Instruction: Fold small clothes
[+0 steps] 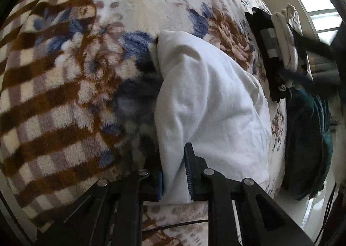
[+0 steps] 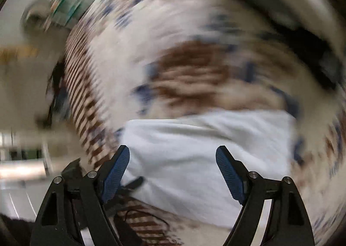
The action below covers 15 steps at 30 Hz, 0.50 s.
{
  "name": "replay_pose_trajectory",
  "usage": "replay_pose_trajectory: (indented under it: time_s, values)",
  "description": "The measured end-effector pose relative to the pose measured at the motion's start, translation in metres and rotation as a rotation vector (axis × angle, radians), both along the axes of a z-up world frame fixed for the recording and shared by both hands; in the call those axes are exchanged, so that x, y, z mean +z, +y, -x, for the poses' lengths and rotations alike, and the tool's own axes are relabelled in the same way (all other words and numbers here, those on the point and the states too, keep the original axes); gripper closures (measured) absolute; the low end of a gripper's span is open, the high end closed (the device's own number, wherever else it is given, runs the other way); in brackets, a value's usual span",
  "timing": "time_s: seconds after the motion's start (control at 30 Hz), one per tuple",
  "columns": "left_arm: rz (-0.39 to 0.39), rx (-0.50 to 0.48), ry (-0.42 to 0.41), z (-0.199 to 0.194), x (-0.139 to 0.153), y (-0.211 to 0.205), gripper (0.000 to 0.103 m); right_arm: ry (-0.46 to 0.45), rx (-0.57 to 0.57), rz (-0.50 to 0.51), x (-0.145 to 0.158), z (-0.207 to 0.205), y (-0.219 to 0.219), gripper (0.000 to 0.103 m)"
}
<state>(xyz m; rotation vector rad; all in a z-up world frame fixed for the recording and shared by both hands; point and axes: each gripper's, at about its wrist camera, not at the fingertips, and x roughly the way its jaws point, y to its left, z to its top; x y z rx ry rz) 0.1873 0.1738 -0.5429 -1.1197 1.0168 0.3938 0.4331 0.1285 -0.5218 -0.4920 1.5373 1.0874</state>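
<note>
White garment [image 1: 212, 98] pinched, left hand-held gripper [image 1: 175, 172].

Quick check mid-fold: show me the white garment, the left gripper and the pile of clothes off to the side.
white garment [image 1: 207, 94], left wrist view, middle of the raised fold.
left gripper [image 1: 174, 177], left wrist view, midway between its fingertips, shut on the garment's edge.
pile of clothes [image 1: 283, 38], left wrist view, white piece on top.
</note>
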Motion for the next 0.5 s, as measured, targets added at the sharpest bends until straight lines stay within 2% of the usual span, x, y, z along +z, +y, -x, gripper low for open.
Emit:
replay_pose_trajectory:
  time_s: [0.03, 0.13, 0.2, 0.27, 0.33, 0.4, 0.47, 0.5]
  values:
    - [0.004, 0.004, -0.005, 0.002, -0.001, 0.0, 0.089, -0.014, 0.118, 0.036, -0.012, 0.021, 0.03, 0.019]
    - [0.006, 0.007, -0.015, 0.003, -0.002, 0.0, 0.089, -0.067, 0.371, 0.162, -0.048, 0.073, 0.09, 0.019]
    - [0.001, 0.002, -0.017, 0.005, -0.004, -0.001, 0.089, -0.181, 0.543, 0.263, -0.073, 0.105, 0.112, 0.019]
    - [0.011, 0.006, -0.018, 0.005, -0.006, -0.003, 0.089, -0.306, 0.634, 0.33, -0.088, 0.118, 0.125, 0.019]
    - [0.03, 0.013, -0.024, 0.009, -0.008, -0.003, 0.089, -0.374, 0.584, 0.33, -0.087, 0.107, 0.136, 0.019]
    - [0.041, 0.017, -0.024, 0.011, -0.008, -0.003, 0.088, -0.388, 0.454, 0.32, -0.078, 0.082, 0.145, 0.019]
    - [0.079, 0.018, -0.017, 0.015, -0.008, 0.001, 0.087, -0.365, 0.352, 0.292, -0.064, 0.057, 0.148, 0.019]
    - [0.114, 0.024, -0.019, 0.019, -0.007, 0.005, 0.085, -0.32, 0.313, 0.274, -0.056, 0.047, 0.146, 0.019]
